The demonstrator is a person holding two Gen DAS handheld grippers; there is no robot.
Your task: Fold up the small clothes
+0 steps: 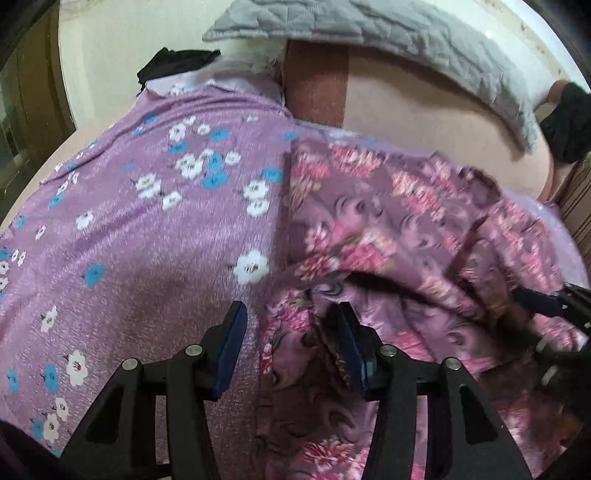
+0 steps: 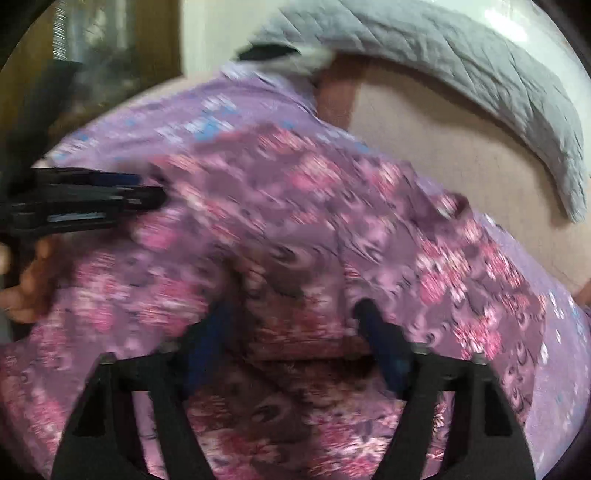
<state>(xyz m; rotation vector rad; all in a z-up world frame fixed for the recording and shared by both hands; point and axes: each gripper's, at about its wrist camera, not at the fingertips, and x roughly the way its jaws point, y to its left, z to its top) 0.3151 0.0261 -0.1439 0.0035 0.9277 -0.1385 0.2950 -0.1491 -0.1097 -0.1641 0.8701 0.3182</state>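
Observation:
A mauve garment with pink flowers lies rumpled on a lilac sheet printed with white and blue flowers. My left gripper is open and hangs over the garment's left edge, one finger above the sheet and the other above the garment. The left gripper also shows from the side at the left of the right wrist view, with a hand behind it. My right gripper, blurred, has its jaws apart over a raised fold of the garment. It enters the left wrist view at the right edge.
A grey quilted cover lies across the back of the beige mattress. A brown strip stands behind the sheet. A black garment sits at the far left. Another dark item is at the far right.

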